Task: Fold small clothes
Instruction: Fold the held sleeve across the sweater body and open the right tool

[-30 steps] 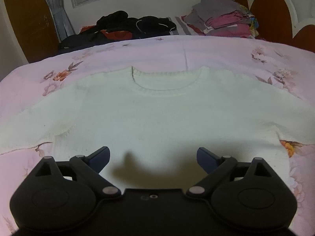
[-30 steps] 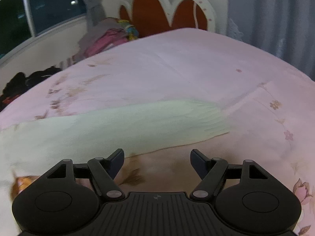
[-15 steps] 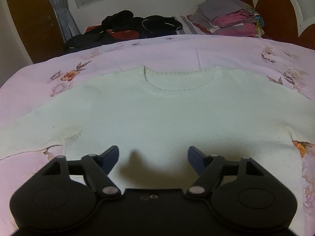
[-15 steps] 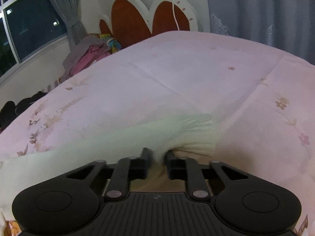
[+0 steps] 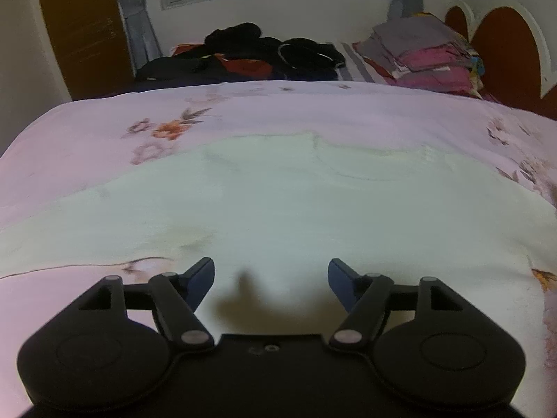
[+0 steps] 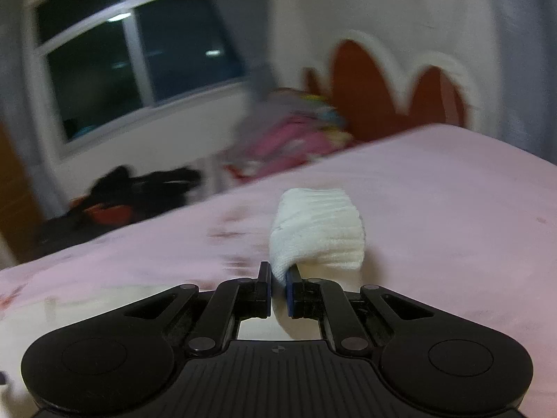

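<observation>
Folding of the first sleeve is judged to be in hand. The right gripper [image 6: 278, 287], fingers clamped together on the ribbed white knit sleeve cuff [image 6: 318, 231], holds it lifted above the pink floral bedsheet [image 6: 452, 191]. The left gripper [image 5: 271, 275], fingers wide apart and holding nothing, hovers over the near hem of the cream-white knitted sweater [image 5: 278, 209], which lies flat on the sheet, neckline on the far side. The next move probably calls for carrying the cuff leftward across the sweater's body and laying the sleeve flat. No brand, label or writing is legible.
</observation>
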The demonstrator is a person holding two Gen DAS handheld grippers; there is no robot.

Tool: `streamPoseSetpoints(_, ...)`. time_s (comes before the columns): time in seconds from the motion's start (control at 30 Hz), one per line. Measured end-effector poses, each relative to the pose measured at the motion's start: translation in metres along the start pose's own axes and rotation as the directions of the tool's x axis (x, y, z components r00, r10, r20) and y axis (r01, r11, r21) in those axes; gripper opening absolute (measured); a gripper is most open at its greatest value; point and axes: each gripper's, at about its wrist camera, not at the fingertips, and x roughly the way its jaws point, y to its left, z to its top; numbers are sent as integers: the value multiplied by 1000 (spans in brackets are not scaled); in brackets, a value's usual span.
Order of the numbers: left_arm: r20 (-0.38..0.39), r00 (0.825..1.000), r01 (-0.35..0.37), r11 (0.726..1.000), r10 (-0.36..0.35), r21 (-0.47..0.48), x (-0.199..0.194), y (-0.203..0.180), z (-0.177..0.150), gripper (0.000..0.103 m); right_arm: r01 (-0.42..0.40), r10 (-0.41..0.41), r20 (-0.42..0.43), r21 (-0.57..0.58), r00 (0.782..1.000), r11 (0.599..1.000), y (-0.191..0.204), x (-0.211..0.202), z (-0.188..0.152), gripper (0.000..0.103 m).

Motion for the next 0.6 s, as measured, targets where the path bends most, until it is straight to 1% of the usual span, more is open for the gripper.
streamPoseSetpoints(0.07,1,1000,-2,1000,2,-13,0,15,-1,71,-69,69,-16,-21,997,997,39,7,-5,7)
streamPoseSetpoints(0.13,-1,1000,-9,1000,9,-29,0,32,-4,71,-138,137,-36,-39,990,990,80,13,-14,7)
streamPoseSetpoints(0.17,-2,1000,-12,999,12,-37,0,41,-5,74,-169,167,-51,-46,985,985,100,17,-19,8)
streamPoseSetpoints(0.3,-5,1000,-24,998,24,-63,2,70,-8,76,-283,271,-142,-79,952,956,179,34,-55,8)
streamPoseSetpoints(0.4,-3,1000,-15,997,15,-77,4,85,-7,76,-329,302,-223,-98,927,939,219,48,-84,8)
streamPoseSetpoints(0.5,8,1000,13,997,-12,-80,4,91,-5,76,-339,297,-281,-112,912,934,247,56,-107,8)
streamPoseSetpoints(0.53,11,999,32,996,-31,-84,5,91,-4,76,-344,296,-305,-118,905,931,252,59,-111,10)
streamPoseSetpoints(0.57,12,999,53,995,-52,-87,6,90,-4,76,-353,300,-319,-120,899,928,254,61,-113,23)
streamPoseSetpoints(0.6,10,997,76,993,-75,-88,8,88,-3,76,-365,312,-321,-121,894,923,255,59,-113,33)
